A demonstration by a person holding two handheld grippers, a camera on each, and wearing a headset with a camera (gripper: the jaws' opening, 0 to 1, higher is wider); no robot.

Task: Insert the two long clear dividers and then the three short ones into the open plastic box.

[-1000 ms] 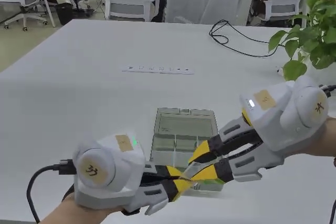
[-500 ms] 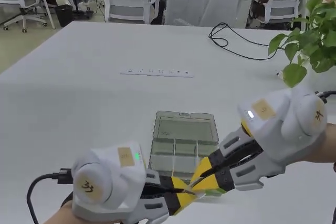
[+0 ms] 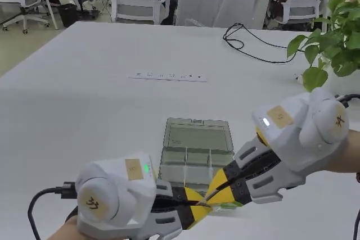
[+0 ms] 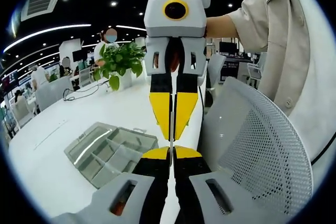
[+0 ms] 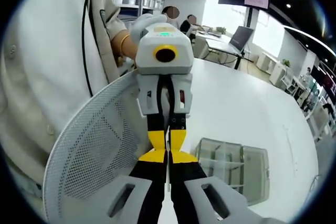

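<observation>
**Two grippers meet tip to tip at the box's near rim**

The left gripper and right gripper each have their jaws pressed together, just over the near rim of the open plastic box on the white bench. That rim is hidden behind them. A thin pale line runs between the tips; whether it is a held divider, I cannot tell. Clear dividers cross the box's inside, too faint to count.

White table: open plastic box, black cable, potted plant.
</observation>
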